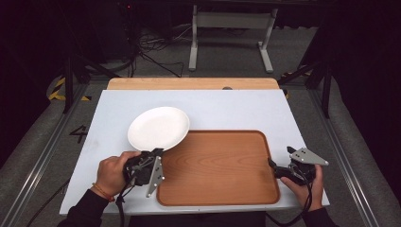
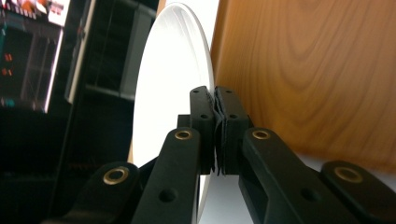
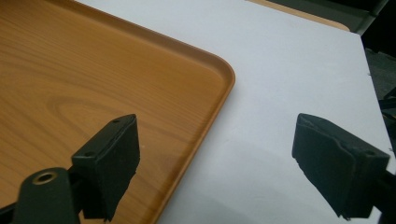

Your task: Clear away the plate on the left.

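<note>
A white round plate (image 1: 158, 127) is at the left of the white table, and its right edge overlaps the far left corner of a wooden tray (image 1: 217, 168). My left gripper (image 1: 156, 152) is shut on the plate's near rim. In the left gripper view the pads (image 2: 205, 107) pinch the thin plate (image 2: 173, 93) edge-on, with the tray (image 2: 303, 70) beyond it. My right gripper (image 1: 280, 157) is open at the tray's right edge with nothing between its jaws. In the right gripper view (image 3: 215, 154) one jaw stands over the tray (image 3: 93, 70) and the other over the table.
The white table top (image 1: 236, 109) has a wooden strip (image 1: 189, 83) along its far edge. Beyond the table are a metal stand (image 1: 231, 28) and floor cables. Metal rails run along both sides of the table.
</note>
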